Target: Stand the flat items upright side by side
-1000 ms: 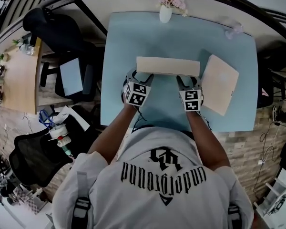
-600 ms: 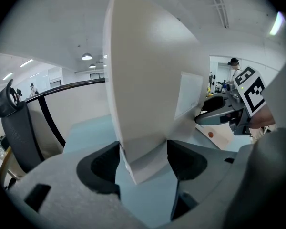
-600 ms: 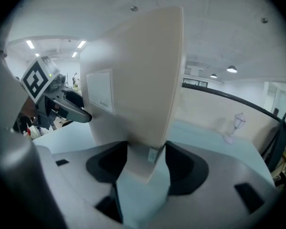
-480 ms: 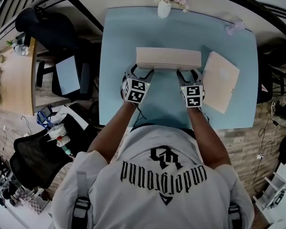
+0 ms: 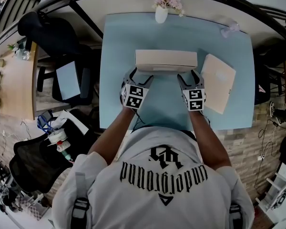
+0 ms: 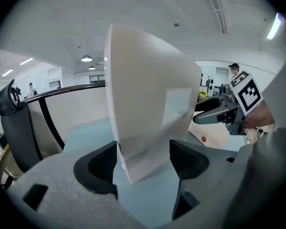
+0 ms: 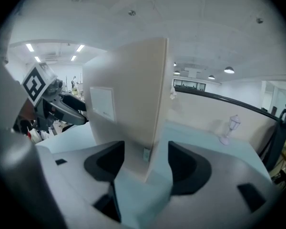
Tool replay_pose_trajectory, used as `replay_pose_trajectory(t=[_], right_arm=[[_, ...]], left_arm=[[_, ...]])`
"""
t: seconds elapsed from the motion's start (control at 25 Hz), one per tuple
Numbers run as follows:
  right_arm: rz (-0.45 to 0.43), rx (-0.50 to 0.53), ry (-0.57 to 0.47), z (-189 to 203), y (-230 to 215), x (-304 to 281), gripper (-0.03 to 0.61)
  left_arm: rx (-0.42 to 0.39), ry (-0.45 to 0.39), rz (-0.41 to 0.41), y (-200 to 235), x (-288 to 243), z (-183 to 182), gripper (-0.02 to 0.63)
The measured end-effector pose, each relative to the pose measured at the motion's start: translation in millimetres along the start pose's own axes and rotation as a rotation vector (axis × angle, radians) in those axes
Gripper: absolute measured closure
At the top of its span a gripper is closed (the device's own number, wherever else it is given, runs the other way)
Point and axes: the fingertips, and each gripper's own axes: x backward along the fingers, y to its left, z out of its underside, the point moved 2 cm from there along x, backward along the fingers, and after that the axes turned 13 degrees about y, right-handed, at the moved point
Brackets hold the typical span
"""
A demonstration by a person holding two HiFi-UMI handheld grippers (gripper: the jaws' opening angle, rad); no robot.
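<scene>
A blue counter [image 5: 128, 37] has two thin, pale boxes on it. One is the standing box [image 5: 166, 61]. It is up on its long thin edge in the middle of the counter, with its wide side facing the person. The other is the flat box [image 5: 218, 82]. It lies flat on the counter just beside the right end of the standing box, turned a little.

The left claw [image 5: 142, 74] is at the left end of the standing box. Its jaws are wide apart and have just been opening. The end of the box is between them. The box is very close to one jaw, and there is a clear gap at the other jaw, so the claw is not squeezing it.

The right claw [image 5: 189, 75] is at the right end of the same box. Its jaws are apart too and have just been opening, with the box end between them and not pressed.

A white vase [image 5: 161, 14] with pink flowers stands at the far edge of the counter. A black chair [image 5: 47, 30] is off to the left
</scene>
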Motion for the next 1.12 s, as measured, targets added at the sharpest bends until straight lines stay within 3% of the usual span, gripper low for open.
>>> replay_pose_trajectory(t=[0.48, 0.76, 1.12], right_arm=[[0.060, -0.068, -0.137, 2.3, -7.2, 103.1, 0.288], [0.097, -0.100, -0.203, 8.8, -11.0, 149.4, 0.288], [0.143, -0.164, -0.186, 41.2, -43.4, 177.5, 0.288]], left_arm=[[-0.008, -0.145, -0.016, -26.9, 76.8, -25.1, 0.252], [-0.057, -0.220, -0.023, -48.9, 99.0, -41.3, 0.253], [-0.123, -0.228, 0.100, -122.8, 87.4, -66.2, 0.253]])
